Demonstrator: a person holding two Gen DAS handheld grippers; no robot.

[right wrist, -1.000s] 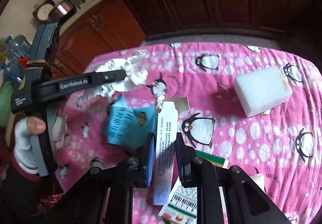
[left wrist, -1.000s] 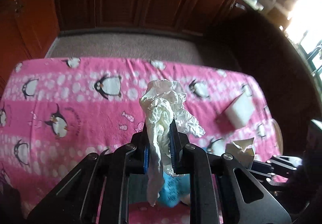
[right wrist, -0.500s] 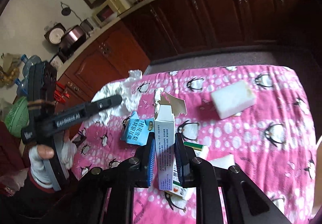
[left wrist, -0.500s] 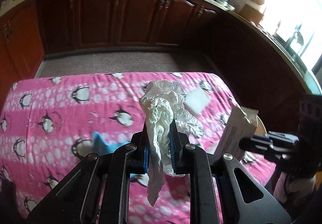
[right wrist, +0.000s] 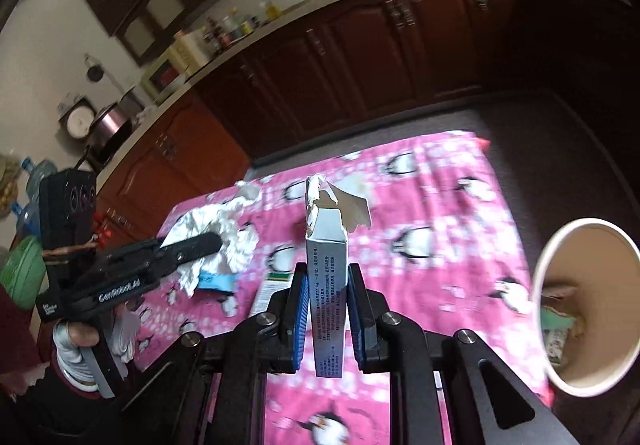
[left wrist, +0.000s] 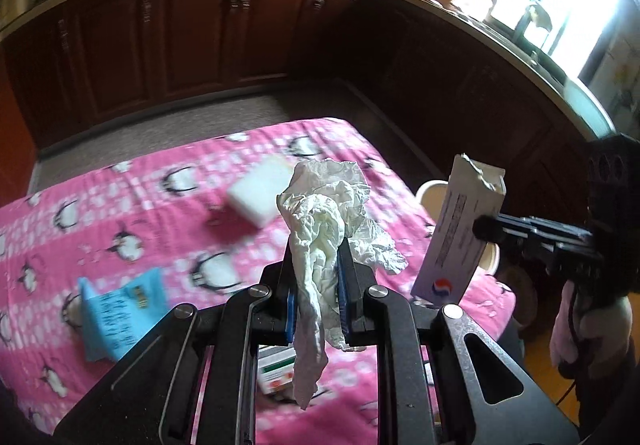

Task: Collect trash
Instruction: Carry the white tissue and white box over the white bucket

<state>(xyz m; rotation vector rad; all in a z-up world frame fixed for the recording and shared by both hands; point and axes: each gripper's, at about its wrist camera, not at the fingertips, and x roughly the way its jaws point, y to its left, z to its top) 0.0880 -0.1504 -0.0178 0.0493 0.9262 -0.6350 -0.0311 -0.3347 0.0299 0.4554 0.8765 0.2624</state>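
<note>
While we carry both loads above the pink penguin-print tabletop [left wrist: 120, 205], our left tongs [left wrist: 316, 285] are clamped on a crumpled white tissue [left wrist: 324, 205] and our right tongs [right wrist: 328, 301] are clamped on a torn white carton [right wrist: 326, 245], its long axis upright and in line with the fingers. What the drop turns on, we judge, is the paper cup [right wrist: 560, 241] serving as a bin: it sits just to the right of the right tongs, mouth tilted toward us, some scraps already inside. The right hand is nearer to it. Left of the tongs, a blue leaflet [left wrist: 120, 305], a white block [left wrist: 260, 193] and a green-striped box [left wrist: 276, 373] lie on the cloth; dark wood kitchen cabinets [right wrist: 360, 45] lie beyond.
</note>
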